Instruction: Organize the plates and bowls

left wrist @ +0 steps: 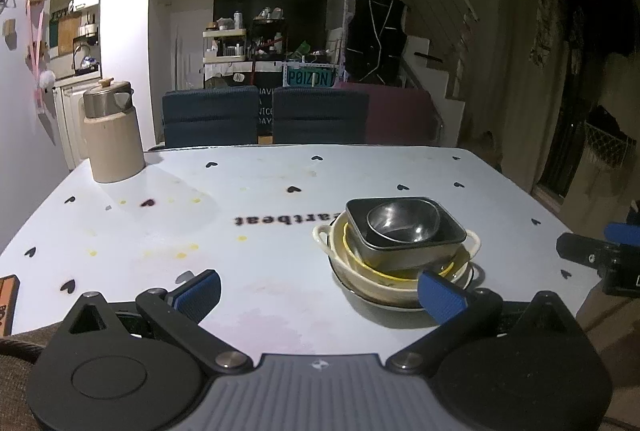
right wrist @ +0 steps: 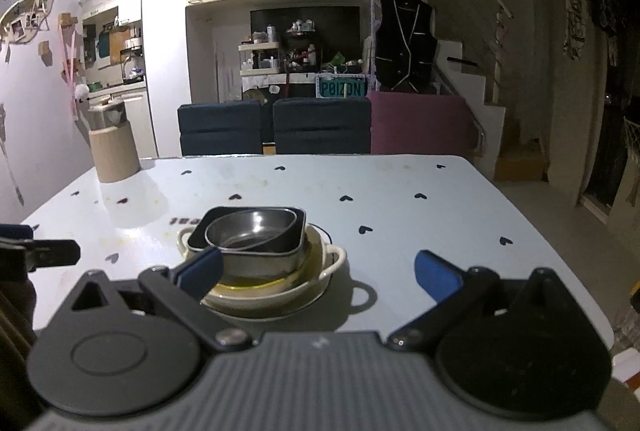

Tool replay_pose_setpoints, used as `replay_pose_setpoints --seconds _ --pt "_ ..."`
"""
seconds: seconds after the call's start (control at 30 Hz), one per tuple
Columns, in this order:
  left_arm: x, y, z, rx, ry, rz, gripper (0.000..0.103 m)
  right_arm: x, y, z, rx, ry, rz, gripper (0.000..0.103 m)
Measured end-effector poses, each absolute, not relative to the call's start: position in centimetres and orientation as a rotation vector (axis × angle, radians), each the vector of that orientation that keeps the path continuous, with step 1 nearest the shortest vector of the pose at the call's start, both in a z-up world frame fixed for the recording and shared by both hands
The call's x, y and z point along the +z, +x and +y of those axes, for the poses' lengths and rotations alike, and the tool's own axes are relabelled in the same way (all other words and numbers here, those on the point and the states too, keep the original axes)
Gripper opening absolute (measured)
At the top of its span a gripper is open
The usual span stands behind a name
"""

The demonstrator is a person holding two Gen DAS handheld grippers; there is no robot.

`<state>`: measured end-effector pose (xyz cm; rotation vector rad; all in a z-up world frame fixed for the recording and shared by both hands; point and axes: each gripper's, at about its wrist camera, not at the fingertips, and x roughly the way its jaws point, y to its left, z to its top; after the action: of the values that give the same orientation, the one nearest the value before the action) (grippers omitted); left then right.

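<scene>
A stack of dishes stands on the pale blue table. At the bottom lies a plate, then a cream two-handled bowl with a yellow-rimmed dish inside. On top sits a square dark metal bowl holding a small steel bowl. My left gripper is open, its right finger just in front of the stack. In the right wrist view the cream bowl and steel bowl sit left of centre. My right gripper is open, its left finger in front of the stack.
A beige canister with a metal lid stands at the table's far left corner. Two dark blue chairs and a maroon one line the far edge. An orange object lies at the near left edge.
</scene>
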<state>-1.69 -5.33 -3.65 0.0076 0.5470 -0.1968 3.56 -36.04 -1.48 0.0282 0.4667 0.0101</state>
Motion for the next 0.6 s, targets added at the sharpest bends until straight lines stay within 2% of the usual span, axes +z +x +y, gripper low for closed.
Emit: replay_pose_setpoints --seconds 0.6 --pt "-4.21 -2.18 -5.46 -0.191 0.028 0.546 0.103 -2.47 2.75 -36.23 -0.005 0.022 0.462 0.103"
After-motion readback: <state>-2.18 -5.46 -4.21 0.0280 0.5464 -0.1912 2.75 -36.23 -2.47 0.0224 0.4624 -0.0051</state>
